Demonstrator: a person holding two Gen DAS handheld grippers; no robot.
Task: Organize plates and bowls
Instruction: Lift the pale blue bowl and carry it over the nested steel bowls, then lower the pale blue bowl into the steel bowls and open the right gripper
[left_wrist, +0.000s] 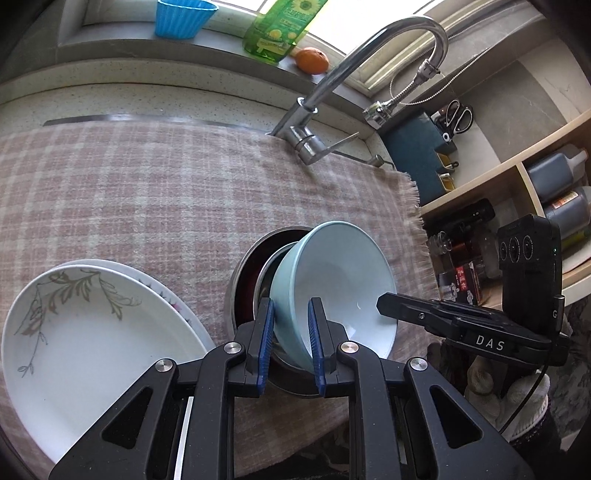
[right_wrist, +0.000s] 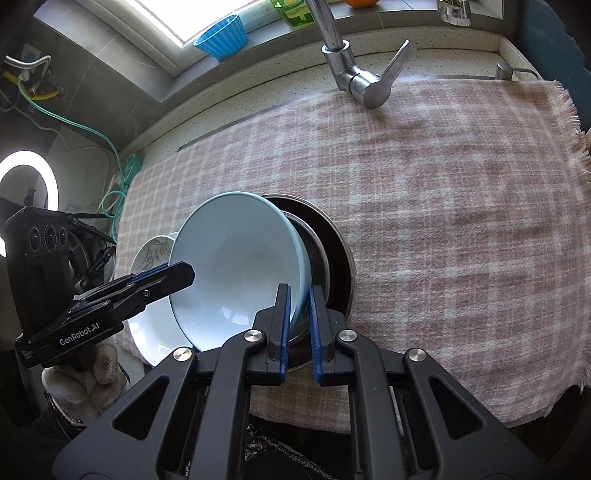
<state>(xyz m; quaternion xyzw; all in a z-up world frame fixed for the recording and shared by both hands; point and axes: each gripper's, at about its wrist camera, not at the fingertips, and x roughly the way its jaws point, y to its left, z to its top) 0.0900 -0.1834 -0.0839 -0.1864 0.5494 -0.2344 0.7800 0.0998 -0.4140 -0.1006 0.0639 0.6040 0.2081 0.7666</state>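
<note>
Pale blue bowl (left_wrist: 332, 284) being held tilted, rim clamped between pads of left gripper (left_wrist: 291, 332); opposite rim being clamped by right gripper (right_wrist: 300, 325). Bowl being positioned over steel bowl (left_wrist: 236, 291) on checked cloth (left_wrist: 147, 192). Stacked white plates (left_wrist: 92, 332) lying just beside, left.

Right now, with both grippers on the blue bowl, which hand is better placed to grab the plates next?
Left. The plates lie just beside the left gripper; the right gripper sits across the bowl from them. Both are shut on the bowl's rim, so the left must let go first.
</note>
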